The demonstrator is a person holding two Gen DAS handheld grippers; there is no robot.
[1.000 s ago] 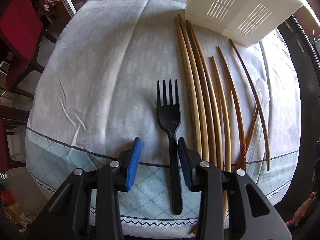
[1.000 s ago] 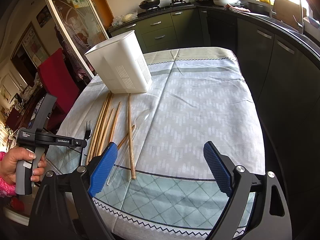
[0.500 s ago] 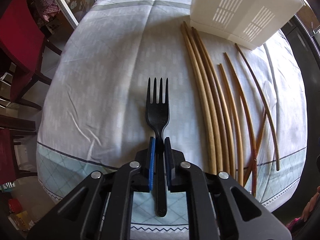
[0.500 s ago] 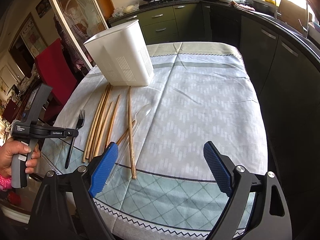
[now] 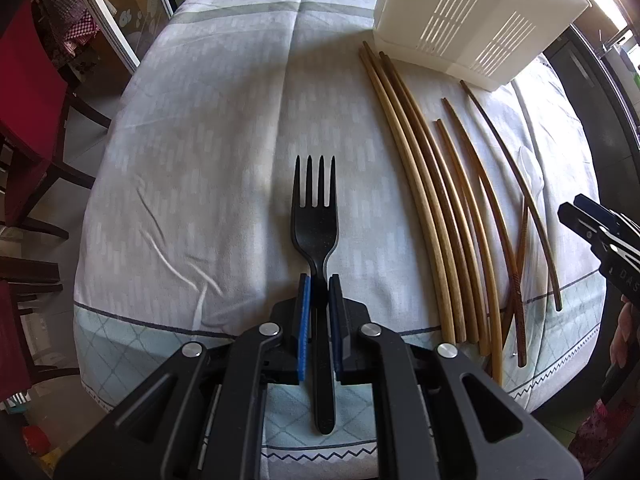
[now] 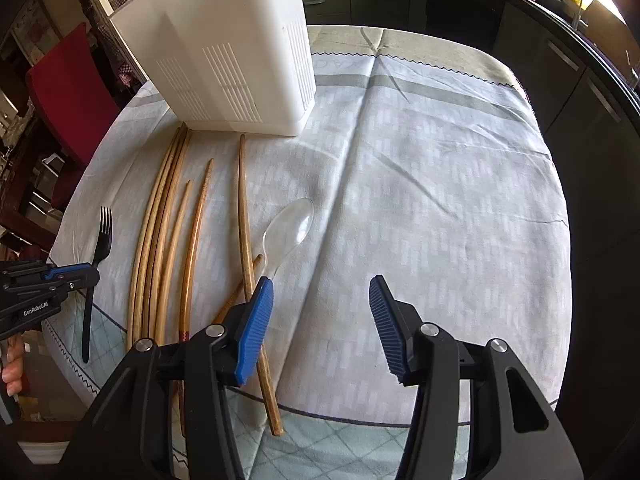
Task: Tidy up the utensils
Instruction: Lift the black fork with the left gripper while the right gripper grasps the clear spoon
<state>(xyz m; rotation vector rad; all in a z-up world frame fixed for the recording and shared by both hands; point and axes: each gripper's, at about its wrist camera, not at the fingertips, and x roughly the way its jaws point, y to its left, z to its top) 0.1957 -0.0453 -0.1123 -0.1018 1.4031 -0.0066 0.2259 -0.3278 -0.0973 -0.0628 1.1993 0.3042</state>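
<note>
Left gripper (image 5: 318,296) clamps the black fork (image 5: 316,220) beside the chopsticks (image 5: 424,200), right gripper (image 6: 320,300) closing, empty, so lift level toward the white holder (image 5: 472,12).

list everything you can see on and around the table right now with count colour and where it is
fork: 1, black, on the cloth left of the chopsticks, handle clamped in the left gripper
chopsticks: about eight, wooden, in a loose row in front of the holder
spoon: 1, clear plastic, right of the chopsticks
holder: 1, white, slotted, at the far end of the chopsticks
tablecloth: 1, pale grey-blue
chair: 1, red, left of the table
left gripper: shut on the fork
right gripper: open, jaws just closing, empty, above the cloth
</note>
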